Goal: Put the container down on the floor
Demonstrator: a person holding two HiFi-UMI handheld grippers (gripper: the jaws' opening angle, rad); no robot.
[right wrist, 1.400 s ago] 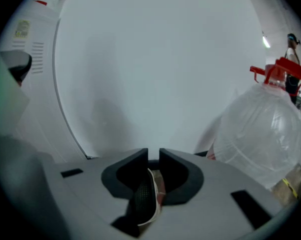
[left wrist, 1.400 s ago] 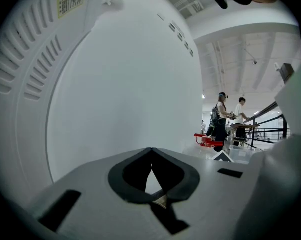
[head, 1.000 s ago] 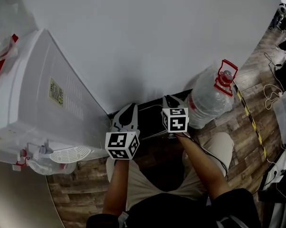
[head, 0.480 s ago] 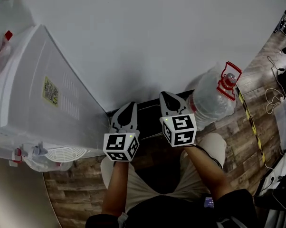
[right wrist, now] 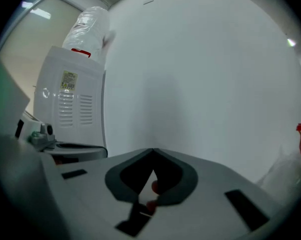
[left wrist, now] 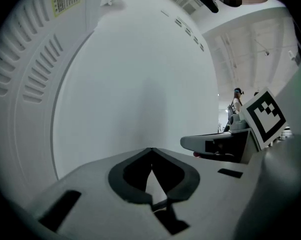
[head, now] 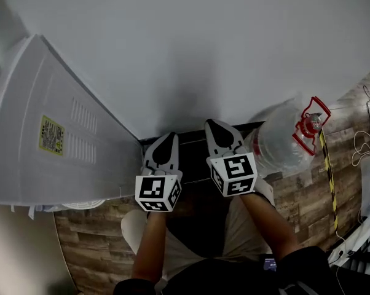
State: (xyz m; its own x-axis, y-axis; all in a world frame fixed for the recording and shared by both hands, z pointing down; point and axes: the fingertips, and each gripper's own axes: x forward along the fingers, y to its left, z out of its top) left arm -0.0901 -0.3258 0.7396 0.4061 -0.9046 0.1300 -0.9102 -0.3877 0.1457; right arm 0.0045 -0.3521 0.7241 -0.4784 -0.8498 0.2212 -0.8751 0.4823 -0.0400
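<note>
The container is a big clear water jug [head: 282,145] with a red cap and handle [head: 312,128]. It stands on the wood floor against the white wall, to the right of my hands. The right gripper view shows its edge [right wrist: 290,171] at far right. My right gripper [head: 213,125] is shut and empty, a short way left of the jug and apart from it, pointing at the wall. My left gripper [head: 166,137] is beside it, also shut with nothing between its fingers. Each gripper view shows only bare wall past the closed tips [left wrist: 151,151] [right wrist: 153,151].
A white water dispenser [head: 56,134] stands close on the left, its vented side [left wrist: 25,59] next to my left gripper. A bagged bottle [right wrist: 90,26] sits on top of it. A dark skirting strip [head: 191,147] runs along the wall's foot. Yellow-black tape [head: 329,183] and cables lie at right.
My right gripper has risen and swung away from the jug's side to face the wall, level with the left gripper. The jug stays on the floor. The left gripper shifted slightly.
</note>
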